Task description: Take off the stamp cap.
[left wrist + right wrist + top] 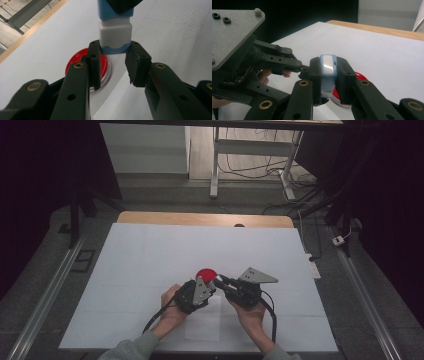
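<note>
Since both my left gripper (113,56) and right gripper (328,75) clench the blue-and-white block (115,32) over the red lid (86,66), uneven pulling could twist it loose, I judge.

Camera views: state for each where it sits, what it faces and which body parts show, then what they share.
High view: above the table's near side, looking forward and down at the white table; forearms, hands, both grippers show.
Left gripper view: on the left gripper, facing the blue-and-white plastic block.
Right gripper view: on the right gripper, clamping that block; fingers show.
Shared: the round red lid.
</note>
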Demonstrator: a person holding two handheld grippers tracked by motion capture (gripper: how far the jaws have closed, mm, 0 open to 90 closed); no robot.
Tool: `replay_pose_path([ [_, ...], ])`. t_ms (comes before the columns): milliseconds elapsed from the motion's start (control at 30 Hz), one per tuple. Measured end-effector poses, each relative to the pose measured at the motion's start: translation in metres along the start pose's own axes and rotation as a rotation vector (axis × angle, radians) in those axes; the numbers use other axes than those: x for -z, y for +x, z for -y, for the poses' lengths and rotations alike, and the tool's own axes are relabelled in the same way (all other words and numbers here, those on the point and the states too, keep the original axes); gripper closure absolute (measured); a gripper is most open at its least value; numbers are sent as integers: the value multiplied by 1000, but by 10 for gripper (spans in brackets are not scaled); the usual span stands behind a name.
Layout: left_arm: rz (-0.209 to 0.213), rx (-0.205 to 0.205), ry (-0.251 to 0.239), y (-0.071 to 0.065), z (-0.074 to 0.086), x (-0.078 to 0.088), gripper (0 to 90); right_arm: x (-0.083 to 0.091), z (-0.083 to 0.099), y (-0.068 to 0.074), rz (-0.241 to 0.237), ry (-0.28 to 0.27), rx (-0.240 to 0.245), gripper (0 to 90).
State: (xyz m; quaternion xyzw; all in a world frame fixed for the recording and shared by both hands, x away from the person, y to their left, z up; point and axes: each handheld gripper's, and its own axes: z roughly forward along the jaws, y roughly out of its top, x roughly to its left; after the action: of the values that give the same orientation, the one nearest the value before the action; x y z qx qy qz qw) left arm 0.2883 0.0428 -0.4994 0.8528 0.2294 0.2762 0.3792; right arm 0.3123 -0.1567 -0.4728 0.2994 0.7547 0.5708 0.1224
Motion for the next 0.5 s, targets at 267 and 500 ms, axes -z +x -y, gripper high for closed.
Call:
replay_pose_path([
  [267, 24, 40, -16, 2, 0, 1, 659, 1, 0, 1, 5, -14, 2, 759],
  [500, 35, 61, -21, 2, 1, 1, 659, 1, 0, 2, 9, -18, 13, 760],
])
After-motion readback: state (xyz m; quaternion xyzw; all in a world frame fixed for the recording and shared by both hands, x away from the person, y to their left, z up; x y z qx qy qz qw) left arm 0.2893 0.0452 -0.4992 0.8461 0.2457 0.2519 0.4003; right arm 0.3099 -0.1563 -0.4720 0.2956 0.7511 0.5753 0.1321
